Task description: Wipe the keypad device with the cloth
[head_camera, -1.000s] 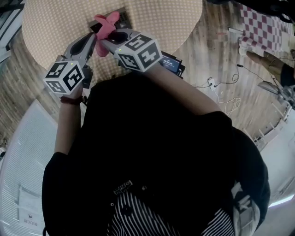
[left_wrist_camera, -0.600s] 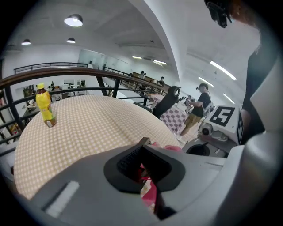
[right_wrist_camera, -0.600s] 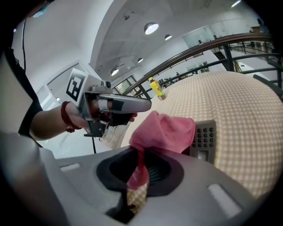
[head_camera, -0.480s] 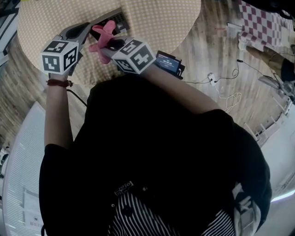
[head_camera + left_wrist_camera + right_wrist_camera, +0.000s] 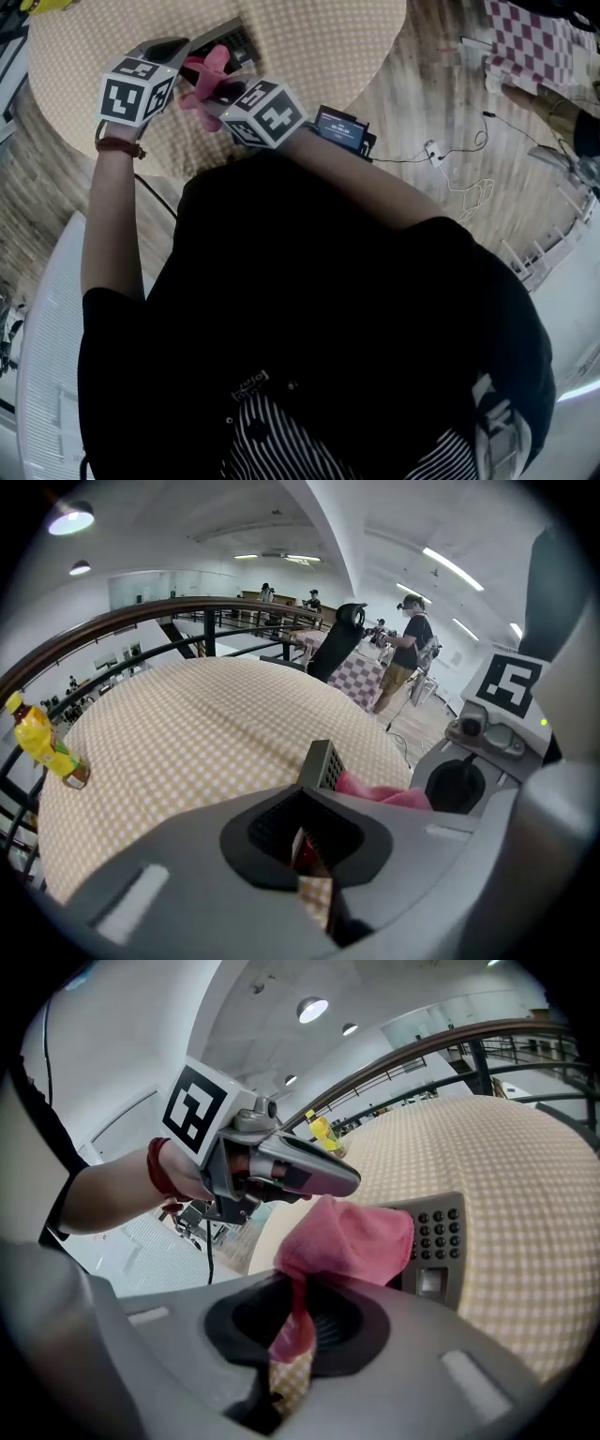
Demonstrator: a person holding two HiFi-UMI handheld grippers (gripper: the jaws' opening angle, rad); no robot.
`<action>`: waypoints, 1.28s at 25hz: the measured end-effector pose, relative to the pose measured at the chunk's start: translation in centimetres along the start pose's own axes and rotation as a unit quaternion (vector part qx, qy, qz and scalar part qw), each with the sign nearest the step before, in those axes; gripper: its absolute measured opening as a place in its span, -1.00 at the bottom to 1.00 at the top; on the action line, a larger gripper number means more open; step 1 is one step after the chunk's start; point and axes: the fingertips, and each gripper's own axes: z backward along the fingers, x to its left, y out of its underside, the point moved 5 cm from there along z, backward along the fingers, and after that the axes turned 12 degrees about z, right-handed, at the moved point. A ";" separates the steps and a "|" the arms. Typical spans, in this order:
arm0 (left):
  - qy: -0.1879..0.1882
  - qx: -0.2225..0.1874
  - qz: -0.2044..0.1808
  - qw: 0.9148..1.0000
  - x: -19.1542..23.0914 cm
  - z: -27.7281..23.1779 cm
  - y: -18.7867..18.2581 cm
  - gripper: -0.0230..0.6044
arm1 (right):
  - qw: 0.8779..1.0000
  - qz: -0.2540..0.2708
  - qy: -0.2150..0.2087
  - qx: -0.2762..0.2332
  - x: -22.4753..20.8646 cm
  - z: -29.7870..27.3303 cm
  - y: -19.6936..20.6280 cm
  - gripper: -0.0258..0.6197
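The pink cloth (image 5: pixel 347 1241) is bunched against the grey keypad device (image 5: pixel 439 1241), covering the device's left part; its number keys show to the right. My right gripper (image 5: pixel 291 1335) is shut on a tail of the cloth. My left gripper (image 5: pixel 309 841) is shut on the device's edge, whose ribbed corner (image 5: pixel 325 761) sticks out past the jaws. In the head view both grippers meet over the near edge of the round checked table (image 5: pixel 319 37), the left gripper (image 5: pixel 190 56) on the left, the right gripper (image 5: pixel 214 92) beside it, with the cloth (image 5: pixel 202 80) between them.
A yellow bottle (image 5: pixel 42 742) stands at the table's far left edge. A dark device with a lit screen (image 5: pixel 342 127) sits by the table's near edge. Cables (image 5: pixel 450 178) lie on the wooden floor to the right. A railing and people are in the background.
My left gripper has moved forward and up toward the device, closing in beside the cloth. The right gripper with the cloth has shifted slightly left.
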 end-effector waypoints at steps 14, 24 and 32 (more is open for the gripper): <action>0.005 0.018 0.002 1.000 -0.2 -2.5 0.6 -0.91 | 1.000 -0.002 0.001 0.018 -1.5 -1.6 0.7 -0.77; -0.014 0.004 -0.011 1.000 -0.4 -2.6 0.8 -0.92 | 0.999 0.020 0.024 0.011 -2.2 -3.3 -1.0 -0.77; -0.041 -0.004 -0.036 0.998 -0.4 -2.7 0.6 -0.92 | 0.999 0.007 0.026 0.025 -3.4 -5.0 -0.6 -0.77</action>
